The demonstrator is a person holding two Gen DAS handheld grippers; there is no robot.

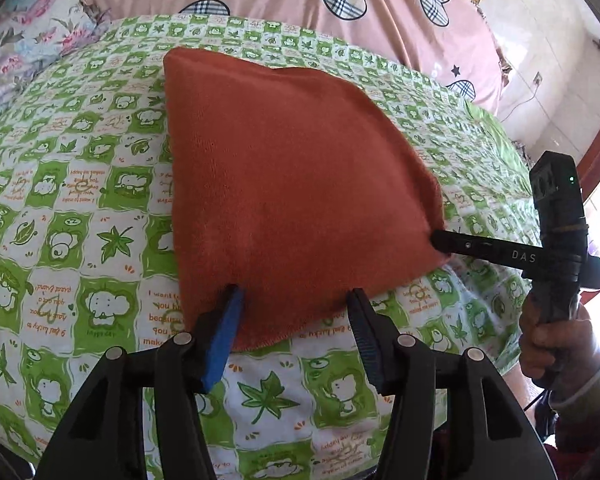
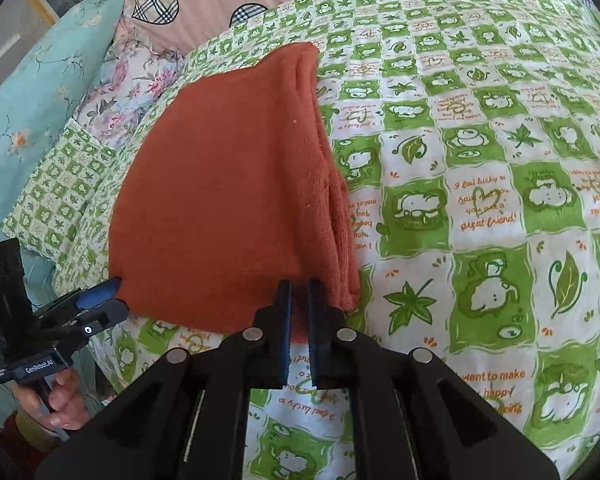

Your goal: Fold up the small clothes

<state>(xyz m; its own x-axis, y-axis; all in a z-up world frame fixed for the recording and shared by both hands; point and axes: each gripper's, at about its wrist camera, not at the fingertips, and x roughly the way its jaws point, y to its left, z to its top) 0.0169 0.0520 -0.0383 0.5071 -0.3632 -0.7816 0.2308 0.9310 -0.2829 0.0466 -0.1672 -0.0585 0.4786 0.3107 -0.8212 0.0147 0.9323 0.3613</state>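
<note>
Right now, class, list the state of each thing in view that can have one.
Orange cloth: folded, lying flat on the bedsheet.
Left tongs: open, straddling the cloth's near edge.
Right tongs: shut on the cloth's near corner.

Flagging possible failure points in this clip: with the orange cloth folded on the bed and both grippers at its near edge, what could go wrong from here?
1. The right gripper is shut on only the near edge of the orange cloth; a pull could slip it free.
2. The left gripper is open around the hem, so lifting now would raise one side only and skew the fold.
3. Stacked layers along the cloth's right edge could splay apart, and the green checked sheet below might get pinched too.
</note>
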